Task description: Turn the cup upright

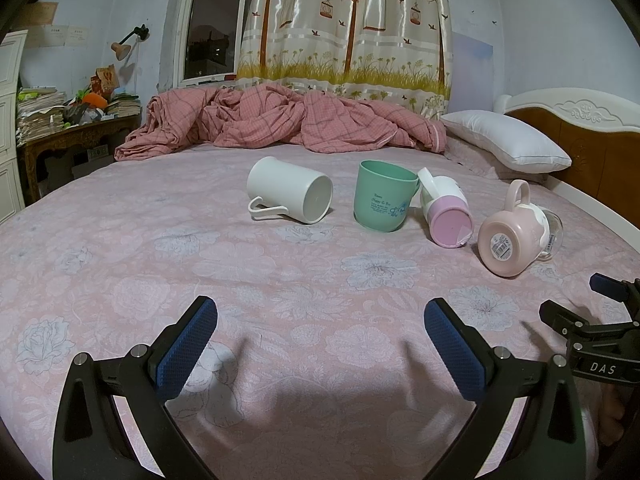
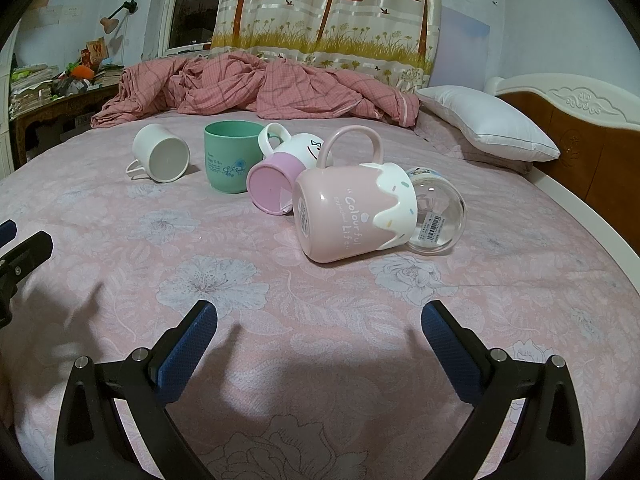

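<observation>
Four mugs (image 2: 354,212), one glass (image 2: 438,216)

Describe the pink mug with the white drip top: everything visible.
The pink mug lies on its side on the floral bedsheet, base toward the cameras, looped handle up. It looks like glossy ceramic: pink body, white icing-like drip band with sprinkles near the rim, lettering "Colourful Life", barcode sticker on the base. Its mouth end meets a clear glass cup; its base sits against the lilac-bottomed mug.
</observation>
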Demonstrator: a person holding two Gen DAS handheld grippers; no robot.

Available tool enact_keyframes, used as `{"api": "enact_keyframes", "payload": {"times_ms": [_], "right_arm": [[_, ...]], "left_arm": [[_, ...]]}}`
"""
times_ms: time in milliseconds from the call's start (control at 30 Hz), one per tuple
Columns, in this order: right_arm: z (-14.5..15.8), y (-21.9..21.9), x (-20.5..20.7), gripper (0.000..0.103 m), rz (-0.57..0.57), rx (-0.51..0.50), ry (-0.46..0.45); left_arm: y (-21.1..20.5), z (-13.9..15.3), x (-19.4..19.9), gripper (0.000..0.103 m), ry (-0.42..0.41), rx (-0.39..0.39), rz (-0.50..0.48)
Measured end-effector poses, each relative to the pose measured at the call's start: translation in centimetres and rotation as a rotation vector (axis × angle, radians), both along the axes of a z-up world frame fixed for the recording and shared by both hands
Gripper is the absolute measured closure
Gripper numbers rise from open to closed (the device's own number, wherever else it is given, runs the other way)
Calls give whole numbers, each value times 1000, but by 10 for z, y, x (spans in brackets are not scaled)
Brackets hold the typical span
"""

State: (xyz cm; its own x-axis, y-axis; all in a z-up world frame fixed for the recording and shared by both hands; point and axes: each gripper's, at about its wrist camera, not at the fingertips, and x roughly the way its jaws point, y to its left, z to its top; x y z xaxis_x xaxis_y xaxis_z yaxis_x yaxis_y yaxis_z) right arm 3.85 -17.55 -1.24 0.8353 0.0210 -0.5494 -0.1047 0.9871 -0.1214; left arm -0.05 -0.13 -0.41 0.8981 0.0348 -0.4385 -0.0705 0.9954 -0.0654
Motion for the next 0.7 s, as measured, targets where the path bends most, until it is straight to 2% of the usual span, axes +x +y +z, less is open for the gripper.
{"api": "enact_keyframes", "payload": {"times_ms": [700], "right_arm": [[0,0,0,0,0,-4,3]], "left_arm": [[0,0,-1,0,-1,1,2]]}}
